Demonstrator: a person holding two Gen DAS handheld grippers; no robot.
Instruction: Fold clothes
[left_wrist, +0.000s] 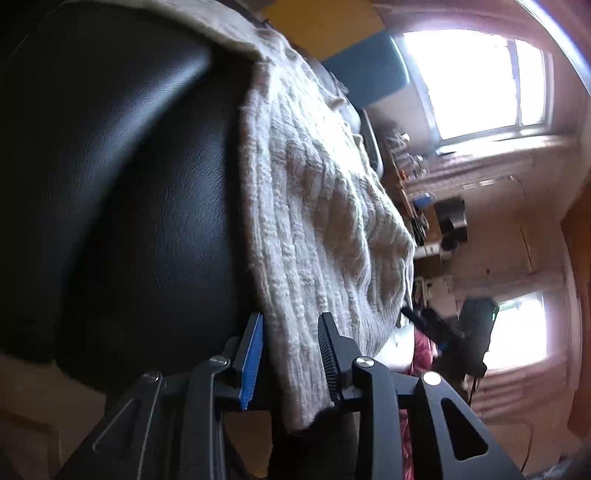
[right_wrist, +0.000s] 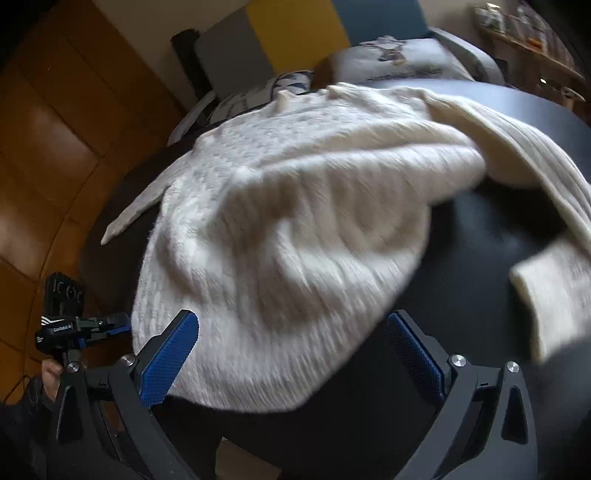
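A cream knit sweater lies spread over a black leather seat, one sleeve trailing off to the right. The left gripper has the sweater's near edge between its parted jaws; whether the pads press the knit cannot be told. The right gripper hovers at the near hem, jaws wide apart and holding nothing. Folded printed clothes sit at the far end. Behind the seat, a window glares.
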